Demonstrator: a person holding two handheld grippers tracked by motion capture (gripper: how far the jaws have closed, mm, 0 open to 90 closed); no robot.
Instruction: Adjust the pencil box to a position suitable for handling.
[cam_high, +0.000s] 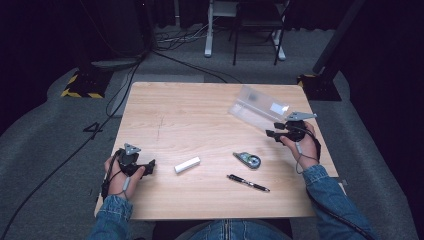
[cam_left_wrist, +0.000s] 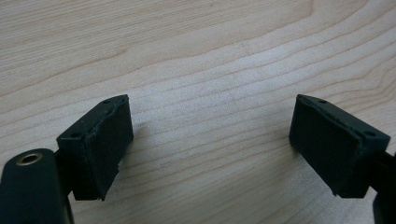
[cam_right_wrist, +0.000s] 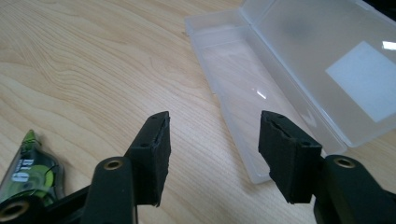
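A clear plastic case (cam_high: 257, 107) lies open at the table's far right, its lid folded back. My right gripper (cam_high: 274, 132) hovers just in front of the case's near end, jaws open and empty; in the right gripper view (cam_right_wrist: 214, 140) the case's tray (cam_right_wrist: 243, 88) lies right ahead. A correction tape dispenser (cam_high: 248, 159) (cam_right_wrist: 28, 175), a black pen (cam_high: 248, 183) and a white eraser (cam_high: 187, 164) lie on the near half of the table. My left gripper (cam_high: 150, 165) (cam_left_wrist: 210, 135) rests at the near left, open over bare wood.
The wooden table (cam_high: 190, 115) has its right edge close beside my right hand. Beyond the far edge, on the grey floor, are cables, stand bases and a chair.
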